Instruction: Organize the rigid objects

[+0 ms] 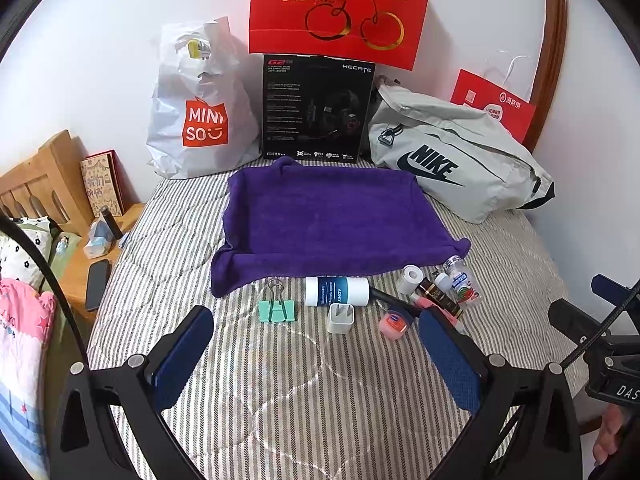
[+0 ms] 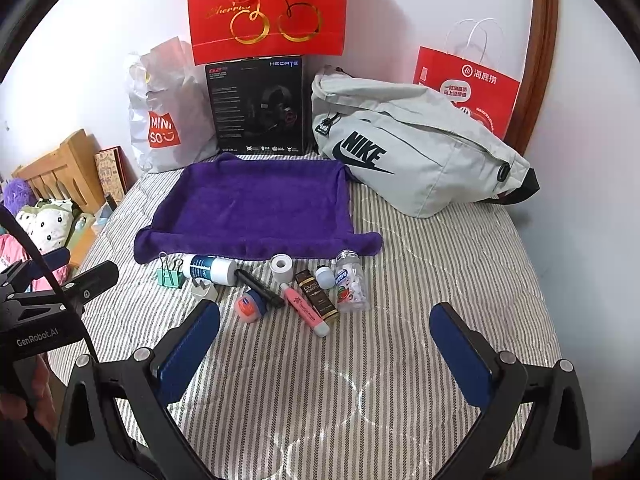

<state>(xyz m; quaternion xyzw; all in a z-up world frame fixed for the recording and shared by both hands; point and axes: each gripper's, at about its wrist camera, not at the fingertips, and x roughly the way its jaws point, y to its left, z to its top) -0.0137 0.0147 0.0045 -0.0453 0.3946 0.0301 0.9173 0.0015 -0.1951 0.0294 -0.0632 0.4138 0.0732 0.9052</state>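
A purple towel [image 1: 332, 216] [image 2: 256, 210] lies spread on the striped bed. In front of it sit several small items: a green binder clip [image 1: 277, 309] [image 2: 169, 277], a white-and-blue tube [image 1: 337, 291] [image 2: 210, 269], a white charger plug [image 1: 341, 318] [image 2: 201, 289], a small pink jar [image 1: 393, 322] [image 2: 247, 309], a black pen [image 2: 260, 286], a pink tube [image 2: 305, 310], a brown box [image 2: 318, 298], a white roll [image 1: 411, 279] [image 2: 281, 265] and a clear candy bottle [image 1: 462, 280] [image 2: 352, 282]. My left gripper [image 1: 316, 354] is open just short of the clip and plug. My right gripper [image 2: 325, 354] is open, short of the pink tube.
A Miniso bag [image 1: 200, 112], a black headset box [image 1: 316, 108], a red cherry bag [image 1: 340, 4], a grey Nike bag [image 1: 456, 156] [image 2: 408, 148] and a red paper bag [image 2: 468, 88] line the wall. A wooden nightstand with a phone [image 1: 97, 284] stands at the left.
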